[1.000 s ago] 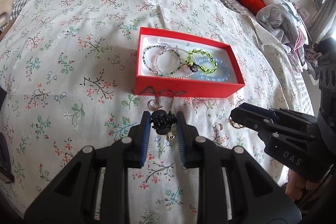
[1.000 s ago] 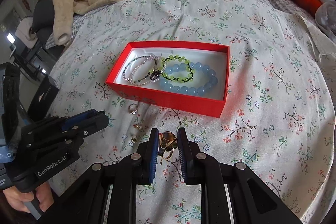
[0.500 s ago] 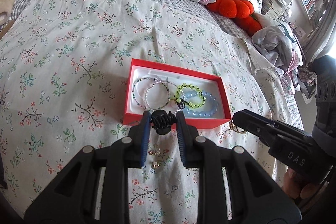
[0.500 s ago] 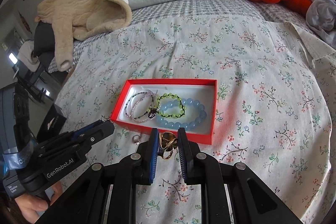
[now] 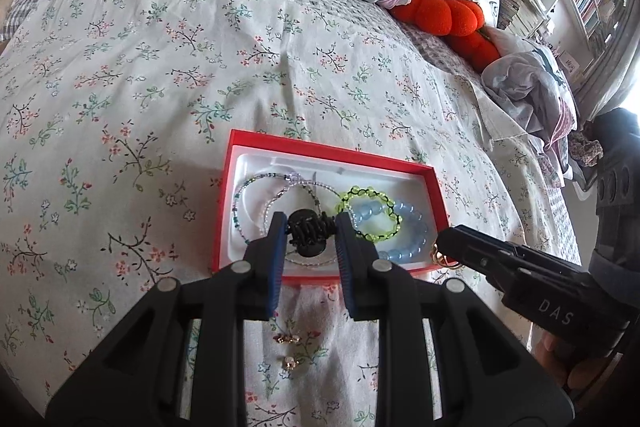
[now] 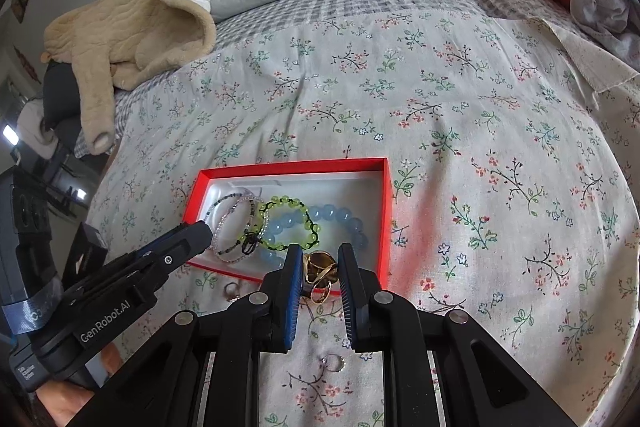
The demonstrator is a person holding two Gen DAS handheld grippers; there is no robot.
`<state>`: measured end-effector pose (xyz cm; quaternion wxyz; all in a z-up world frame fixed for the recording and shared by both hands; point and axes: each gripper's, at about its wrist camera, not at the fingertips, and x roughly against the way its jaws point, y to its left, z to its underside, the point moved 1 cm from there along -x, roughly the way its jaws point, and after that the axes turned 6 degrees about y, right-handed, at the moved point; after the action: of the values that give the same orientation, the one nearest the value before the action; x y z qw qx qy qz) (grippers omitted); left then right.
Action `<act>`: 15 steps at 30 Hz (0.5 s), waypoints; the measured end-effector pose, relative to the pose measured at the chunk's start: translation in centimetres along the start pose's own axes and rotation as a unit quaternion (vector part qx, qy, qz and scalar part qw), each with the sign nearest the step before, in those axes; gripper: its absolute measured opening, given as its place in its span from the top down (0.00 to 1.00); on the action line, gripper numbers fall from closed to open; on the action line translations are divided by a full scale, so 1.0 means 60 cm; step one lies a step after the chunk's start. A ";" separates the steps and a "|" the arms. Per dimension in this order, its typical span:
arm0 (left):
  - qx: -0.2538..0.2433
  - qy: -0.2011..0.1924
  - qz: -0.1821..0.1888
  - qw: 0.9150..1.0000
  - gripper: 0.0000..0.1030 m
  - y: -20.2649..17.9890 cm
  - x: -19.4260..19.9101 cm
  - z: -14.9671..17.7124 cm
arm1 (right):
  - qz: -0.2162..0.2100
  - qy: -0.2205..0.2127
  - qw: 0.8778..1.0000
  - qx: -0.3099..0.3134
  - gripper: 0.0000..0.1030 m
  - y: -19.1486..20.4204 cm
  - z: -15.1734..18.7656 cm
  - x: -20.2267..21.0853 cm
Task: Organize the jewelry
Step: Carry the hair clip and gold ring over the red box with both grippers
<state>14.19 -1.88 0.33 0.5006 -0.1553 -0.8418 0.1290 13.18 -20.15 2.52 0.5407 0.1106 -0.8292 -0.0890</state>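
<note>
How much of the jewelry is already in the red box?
Done: three bracelets lie in the red box. In hand: left gripper holds a black hair claw, right gripper a gold ring. Left: small earrings on the bedspread.

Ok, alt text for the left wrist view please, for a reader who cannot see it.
The left tongs grip a black claw hair clip over a red box of beaded bracelets on a floral bedspread. The right tongs reach in from the right holding a gold piece; two small earrings lie loose below the box.
</note>
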 end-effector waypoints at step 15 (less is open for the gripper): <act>-0.006 0.002 -0.008 1.000 0.71 0.001 -0.005 -0.005 | 0.009 0.009 1.000 0.001 0.82 -0.005 -0.004 -0.017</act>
<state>14.59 -1.91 0.19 0.5019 -0.1517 -0.8431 0.1192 13.84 -20.15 1.62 0.5491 0.1045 -0.8251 -0.0827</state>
